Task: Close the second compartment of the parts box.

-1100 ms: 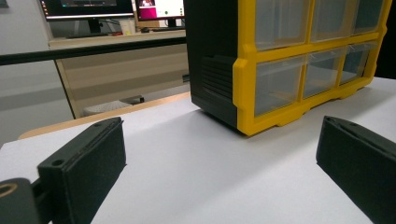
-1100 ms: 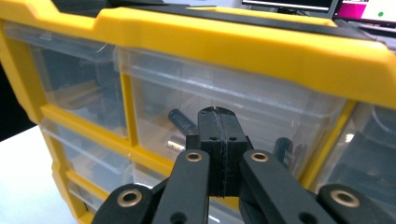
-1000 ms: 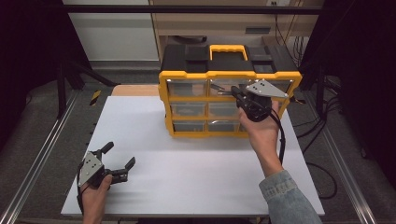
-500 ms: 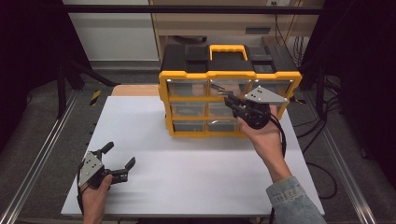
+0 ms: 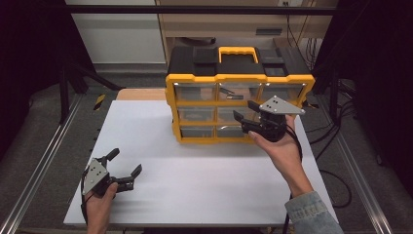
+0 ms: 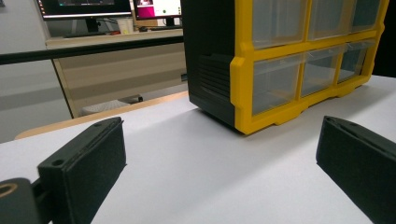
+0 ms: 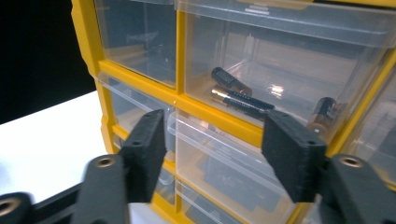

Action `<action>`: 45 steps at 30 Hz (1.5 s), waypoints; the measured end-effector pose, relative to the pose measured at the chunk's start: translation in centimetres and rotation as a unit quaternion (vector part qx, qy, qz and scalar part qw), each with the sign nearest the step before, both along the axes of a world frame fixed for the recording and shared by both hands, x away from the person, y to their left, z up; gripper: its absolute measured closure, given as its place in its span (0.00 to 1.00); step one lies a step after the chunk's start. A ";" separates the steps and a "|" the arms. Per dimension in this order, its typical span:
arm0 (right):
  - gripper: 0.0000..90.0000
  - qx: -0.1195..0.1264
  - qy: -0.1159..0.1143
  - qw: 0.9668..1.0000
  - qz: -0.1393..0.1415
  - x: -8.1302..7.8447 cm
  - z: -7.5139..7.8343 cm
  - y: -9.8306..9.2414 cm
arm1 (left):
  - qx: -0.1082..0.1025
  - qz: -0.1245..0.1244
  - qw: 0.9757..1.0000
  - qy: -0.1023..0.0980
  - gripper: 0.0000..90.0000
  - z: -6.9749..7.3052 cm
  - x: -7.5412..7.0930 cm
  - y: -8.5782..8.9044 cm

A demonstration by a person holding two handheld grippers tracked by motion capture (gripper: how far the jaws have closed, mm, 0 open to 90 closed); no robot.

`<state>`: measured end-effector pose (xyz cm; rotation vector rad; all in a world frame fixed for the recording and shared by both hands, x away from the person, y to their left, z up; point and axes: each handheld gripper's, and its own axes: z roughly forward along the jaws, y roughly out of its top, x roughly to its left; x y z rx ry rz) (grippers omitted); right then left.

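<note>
A yellow-and-black drawer organizer with clear drawers stands at the back of the white table. My right gripper hovers just in front of its middle row. Its jaws have just been opening and now stand open. In the right gripper view this gripper frames the yellow bar under a clear drawer that holds batteries, and nothing is pinched between its pads. My left gripper rests open near the table's front left corner. Past the left gripper, the organizer stands farther off.
A wooden board lies behind the white table. Metal rails run along both sides, and cables trail off at the right. A desk with monitors stands beyond the table.
The right gripper's jaws went from shut at the organizer's front to open, and the hand drew back slightly toward the person. The left gripper has not moved.
</note>
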<state>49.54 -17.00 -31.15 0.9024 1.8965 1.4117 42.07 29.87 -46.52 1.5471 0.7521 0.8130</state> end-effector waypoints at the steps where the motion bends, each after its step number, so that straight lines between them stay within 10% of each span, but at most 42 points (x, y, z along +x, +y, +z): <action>1: 0.39 0.001 0.000 1.000 0.000 -0.1 0.0 0.0 | 0.000 0.000 1.000 0.000 0.01 0.0 0.0 0.0; 15: 0.10 0.004 -0.008 1.000 -0.011 -0.8 -0.1 -0.5 | 0.000 0.000 1.000 0.000 0.01 0.0 0.0 0.0; 45: 0.03 0.010 -0.037 0.999 -0.015 -2.9 -0.3 -3.0 | 0.003 0.000 1.000 0.000 0.01 0.0 0.0 -0.1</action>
